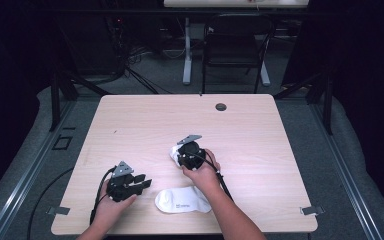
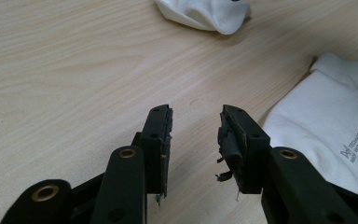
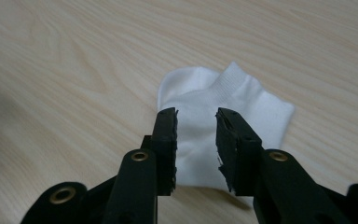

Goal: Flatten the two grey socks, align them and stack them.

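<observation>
So there's a light wood table (image 1: pixel 130 120) taking up the middle of the high view, with two white socks on it. One sock (image 1: pixel 182 200) lies flat near the bottom centre of the frame, just left of the person's right forearm, and it has small grey print on it. The other sock (image 1: pixel 174 152) is a bit higher up, around the middle of the frame, mostly tucked under the right gripper (image 1: pixel 190 150).

In the right gripper view, that second sock (image 3: pixel 228 102) sits dead centre with its ribbed cuff pointing toward the top of the frame. The jaws are spread apart over it with white fabric showing in the gap, not pinching anything. Can't really tell if the tips are touching the cloth or just above it.

The left gripper (image 1: pixel 142 181) is at the lower left of the high view, held in the left hand (image 1: pixel 111 207), jaws pointing to the right toward the flat sock. In the left gripper view the jaws are parted too, with bare wood between them and nothing grabbed. The printed sock (image 2: pixel 326 126) is at the right edge there, just beside the right-side jaw, and the other sock (image 2: pixel 205 14) peeks in at the top centre.

There's a small dark round hole (image 1: pixel 221 107) near the table's far edge, and a chair (image 1: pixel 235 45) on the floor beyond at top centre.
</observation>
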`<state>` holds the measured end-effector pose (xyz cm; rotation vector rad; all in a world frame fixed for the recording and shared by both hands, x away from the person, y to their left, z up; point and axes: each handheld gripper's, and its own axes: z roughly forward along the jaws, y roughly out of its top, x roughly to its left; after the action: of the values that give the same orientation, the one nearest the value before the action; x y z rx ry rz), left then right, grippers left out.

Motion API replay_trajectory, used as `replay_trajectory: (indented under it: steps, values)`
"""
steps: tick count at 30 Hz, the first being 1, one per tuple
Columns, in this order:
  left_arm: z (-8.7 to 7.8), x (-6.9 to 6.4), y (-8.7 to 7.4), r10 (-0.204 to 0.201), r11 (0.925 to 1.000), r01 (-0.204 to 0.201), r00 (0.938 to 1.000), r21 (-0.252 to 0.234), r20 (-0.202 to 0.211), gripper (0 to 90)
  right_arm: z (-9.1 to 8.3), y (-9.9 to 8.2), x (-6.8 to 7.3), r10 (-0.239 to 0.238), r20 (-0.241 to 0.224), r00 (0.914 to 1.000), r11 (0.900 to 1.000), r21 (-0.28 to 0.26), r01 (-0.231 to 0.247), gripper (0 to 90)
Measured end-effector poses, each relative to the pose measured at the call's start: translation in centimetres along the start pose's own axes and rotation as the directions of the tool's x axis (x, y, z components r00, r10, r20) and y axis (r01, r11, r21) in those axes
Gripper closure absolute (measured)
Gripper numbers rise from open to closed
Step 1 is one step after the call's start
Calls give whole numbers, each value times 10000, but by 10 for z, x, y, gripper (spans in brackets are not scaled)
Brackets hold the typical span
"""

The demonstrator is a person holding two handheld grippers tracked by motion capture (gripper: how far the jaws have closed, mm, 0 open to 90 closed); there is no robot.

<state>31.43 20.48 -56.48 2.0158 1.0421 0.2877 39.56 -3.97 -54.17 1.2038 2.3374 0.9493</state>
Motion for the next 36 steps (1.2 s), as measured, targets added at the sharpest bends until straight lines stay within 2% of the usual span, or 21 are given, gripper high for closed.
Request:
replay_trajectory:
  steps: [2, 4, 7, 9, 12, 13, 16, 18, 19, 27, 31, 36]
  values:
    - [0, 0, 0, 32, 10000, -32, 10000, 5, -11, 626, 3, 2, 0, 235, -150, 9996, 9997, -58, -236, 670]
    - [1, 0, 0, 26, 10000, -26, 10000, 5, -6, 626, 6, 4, 2, 254, -295, 9992, 9997, -43, -255, 662]
    - [1, 1, 0, 23, 10000, -23, 10000, 24, 0, 625, 12, 7, 9, -154, -130, 9998, 9999, -66, 154, 643]
    - [2, 1, 0, -16, 10000, 16, 10000, 25, 4, 626, 17, 9, 12, -197, -192, 9996, 9998, 29, 197, 629]
    - [2, 0, 0, -22, 10000, 22, 10000, 46, -6, 626, 25, 7, 15, -307, 70, 9995, 9995, 120, 306, 626]
    - [2, 0, 0, -23, 10000, 23, 10000, 45, -2, 625, 27, 7, 14, -452, 190, 9988, 9984, 342, 445, 638]
    - [2, 0, 0, -11, 10000, 11, 10000, 42, 2, 626, 31, 5, 12, -172, 281, 9995, 9983, 569, 156, 793]
    - [2, 1, 0, 48, 10000, -48, 10000, 47, -3, 626, 28, 5, 13, -370, 456, 9983, 9967, 734, 336, 878]
    - [2, 1, 0, 52, 10000, -52, 10000, 46, -16, 626, 27, 5, 13, -357, 468, 9983, 9973, 662, 326, 892]
    - [3, -1, 0, 38, 10000, -38, 10000, 41, -27, 626, 7, 4, 20, -185, 309, 9993, 9990, 408, 173, 900]
    - [4, -2, 0, 66, 9999, -66, 10000, 86, -35, 630, -7, 5, 25, 114, -35, 9999, 9999, 53, -114, 900]
    - [4, -3, 2, 287, 9996, -287, 9996, -43, -26, 643, -26, 7, 30, 271, -285, 9992, 9993, -267, -279, 900]
